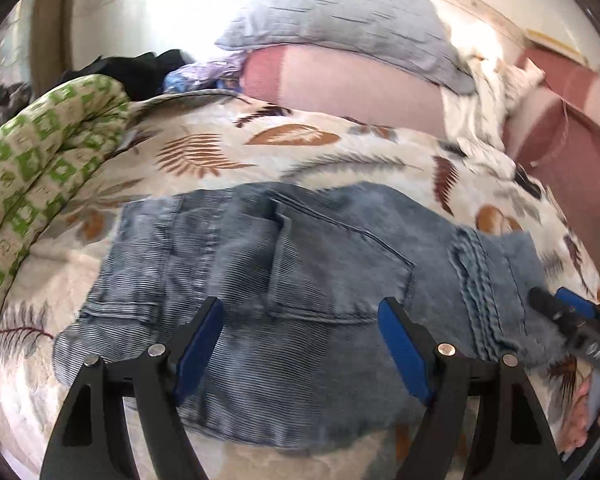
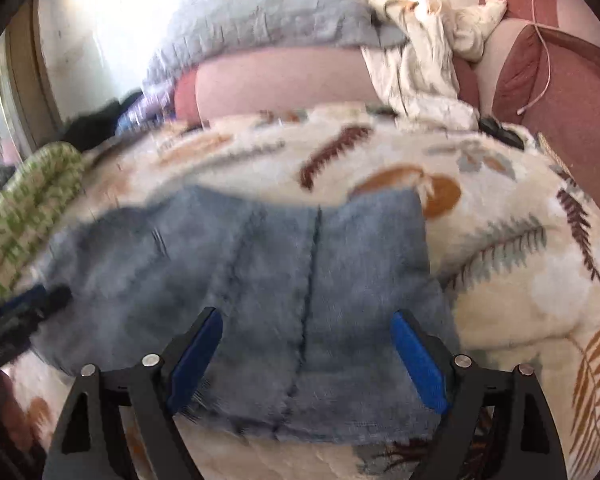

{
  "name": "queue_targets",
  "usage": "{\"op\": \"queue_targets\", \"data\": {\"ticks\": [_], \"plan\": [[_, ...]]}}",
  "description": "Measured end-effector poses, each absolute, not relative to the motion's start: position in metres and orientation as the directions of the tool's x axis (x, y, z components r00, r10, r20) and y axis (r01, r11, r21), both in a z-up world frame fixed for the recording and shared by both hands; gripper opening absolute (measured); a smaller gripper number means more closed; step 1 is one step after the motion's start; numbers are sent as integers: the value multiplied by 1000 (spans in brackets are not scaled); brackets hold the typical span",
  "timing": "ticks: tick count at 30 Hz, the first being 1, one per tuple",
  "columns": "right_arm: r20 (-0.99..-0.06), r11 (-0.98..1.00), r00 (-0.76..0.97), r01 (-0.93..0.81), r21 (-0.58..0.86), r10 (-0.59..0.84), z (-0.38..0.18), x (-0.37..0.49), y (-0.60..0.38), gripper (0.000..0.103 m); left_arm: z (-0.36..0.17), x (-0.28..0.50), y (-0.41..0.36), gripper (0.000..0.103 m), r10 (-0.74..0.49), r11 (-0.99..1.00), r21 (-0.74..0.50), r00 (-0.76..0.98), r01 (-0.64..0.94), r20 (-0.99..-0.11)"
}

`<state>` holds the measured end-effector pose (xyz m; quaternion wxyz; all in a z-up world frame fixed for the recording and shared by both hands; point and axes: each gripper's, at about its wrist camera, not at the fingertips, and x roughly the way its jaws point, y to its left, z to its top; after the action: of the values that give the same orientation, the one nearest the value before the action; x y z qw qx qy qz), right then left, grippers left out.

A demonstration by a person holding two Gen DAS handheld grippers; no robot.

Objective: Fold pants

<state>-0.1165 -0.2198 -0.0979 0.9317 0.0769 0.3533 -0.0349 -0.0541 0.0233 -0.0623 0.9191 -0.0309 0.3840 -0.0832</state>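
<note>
Blue denim pants [image 1: 284, 288], folded into a compact stack, lie flat on a leaf-patterned blanket [image 1: 340, 152] covering the bed. Left gripper [image 1: 300, 316] poised above the pocket area, jaws spread wide, pinching nothing. Right gripper [image 2: 306, 328] likewise spread over the hem end of the stack; motion blur leaves it unclear whether its pads touch the cloth. A green-checked quilt [image 1: 32, 184] is bunched beside the blanket; a grey pillow [image 1: 352, 12] rests behind.

No readable txt or labels in either view.
</note>
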Motion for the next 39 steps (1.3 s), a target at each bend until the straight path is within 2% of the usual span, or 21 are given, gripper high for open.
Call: {"op": "queue_targets", "data": {"ticks": [6, 13, 20, 25, 29, 34, 39], "plan": [[-663, 988, 748, 73, 134, 34, -79, -84, -218, 89, -66, -46, 35, 80, -172, 984, -157, 670, 83, -722], [-747, 987, 662, 77, 140, 54, -103, -34, -221, 89, -73, -41, 41, 80, -127, 989, -142, 650, 30, -749], [-777, 985, 626, 87, 151, 64, -119, -14, -222, 89, -81, -38, 40, 81, -100, 993, -116, 635, 17, -766], [-810, 987, 584, 83, 135, 62, -132, -5, -219, 94, -86, -37, 34, 86, -83, 996, -78, 633, 36, -769], [-819, 997, 573, 48, 67, 27, -139, -3, -208, 100, -93, -36, 28, 93, -72, 997, -38, 626, 67, -777], [-799, 997, 601, 55, 62, 17, -136, -7, -207, 101, -96, -40, 20, 94, -32, 995, 32, 633, 90, -774], [-725, 984, 682, 43, 175, 99, -111, -25, -212, 101, -88, -48, 27, 94, -20, 996, 42, 648, 79, -761]]}}
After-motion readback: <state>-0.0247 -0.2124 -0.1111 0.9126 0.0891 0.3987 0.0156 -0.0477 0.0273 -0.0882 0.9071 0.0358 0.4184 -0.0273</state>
